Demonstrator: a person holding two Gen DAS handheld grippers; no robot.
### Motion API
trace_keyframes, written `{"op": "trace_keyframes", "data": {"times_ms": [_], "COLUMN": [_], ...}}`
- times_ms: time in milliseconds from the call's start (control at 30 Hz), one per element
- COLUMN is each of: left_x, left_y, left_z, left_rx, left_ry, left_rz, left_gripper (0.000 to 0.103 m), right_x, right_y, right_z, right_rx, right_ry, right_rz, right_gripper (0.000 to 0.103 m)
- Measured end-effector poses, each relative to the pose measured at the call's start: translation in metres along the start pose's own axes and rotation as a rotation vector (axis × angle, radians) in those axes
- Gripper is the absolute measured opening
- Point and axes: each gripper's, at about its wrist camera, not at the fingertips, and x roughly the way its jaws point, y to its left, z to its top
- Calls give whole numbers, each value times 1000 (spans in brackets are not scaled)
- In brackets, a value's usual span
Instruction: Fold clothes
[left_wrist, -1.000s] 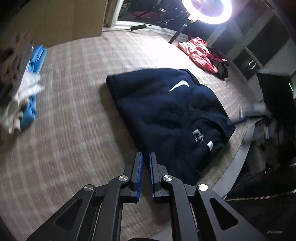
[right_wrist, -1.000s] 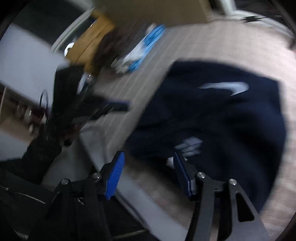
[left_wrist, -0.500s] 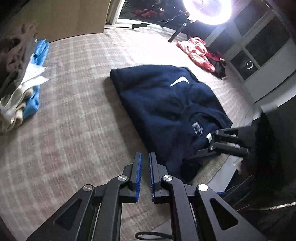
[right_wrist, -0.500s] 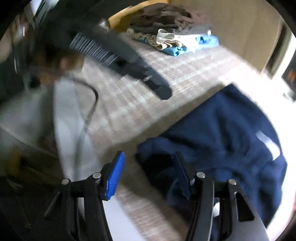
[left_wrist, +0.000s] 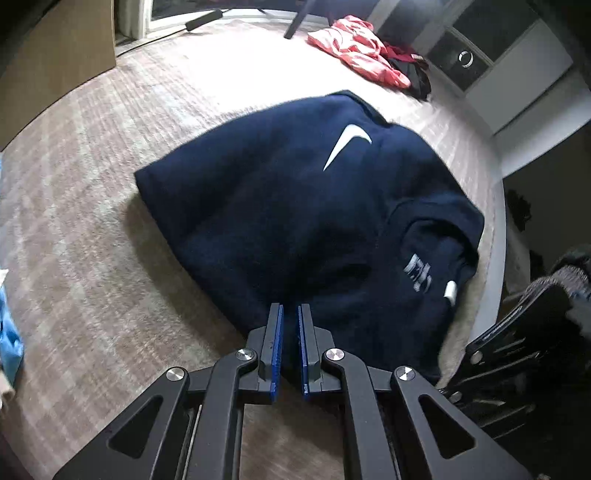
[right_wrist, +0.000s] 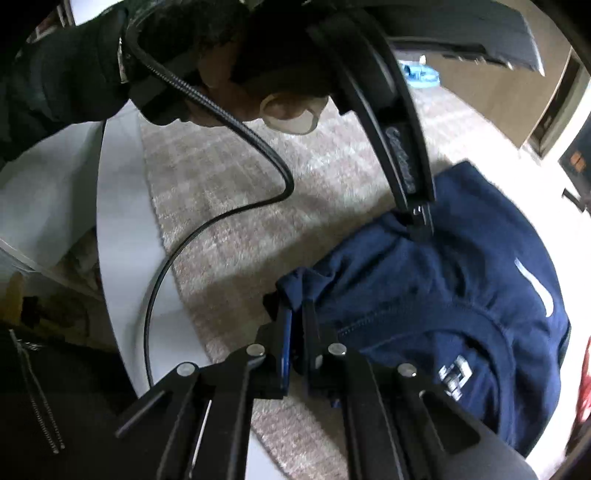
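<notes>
Right wrist view, right gripper jaws newly clamped on navy sweatshirt

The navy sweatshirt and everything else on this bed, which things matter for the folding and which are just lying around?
In the job:
navy sweatshirt
left gripper
right gripper

Lying about:
pink garment
blue cloth
black cable

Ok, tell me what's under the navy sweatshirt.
The navy sweatshirt lies on a beige checked cover, which shows all around it. Whatever is beneath the sweatshirt's middle is covered by the fabric and cannot be seen.
</notes>
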Motion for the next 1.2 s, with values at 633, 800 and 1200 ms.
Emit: {"op": "trace_keyframes", "data": {"times_ms": [633, 800, 1200], "left_x": [-44, -31, -5], "left_y": [-32, -44, -72], "left_z": [-94, -114, -54], "left_rx": [-156, -152, -21], "left_ry": [-92, -23, -19], "left_rz": [-126, -46, 19], "left_gripper": [5, 5, 5], "right_x": [-58, -78, -64], "right_y": [-97, -161, -199], "right_z": [-18, -76, -160], "right_rx": [436, 703, 932], "right_ry": [-92, -81, -43], "right_rz": [95, 6, -19], "right_gripper": [26, 25, 27]}}
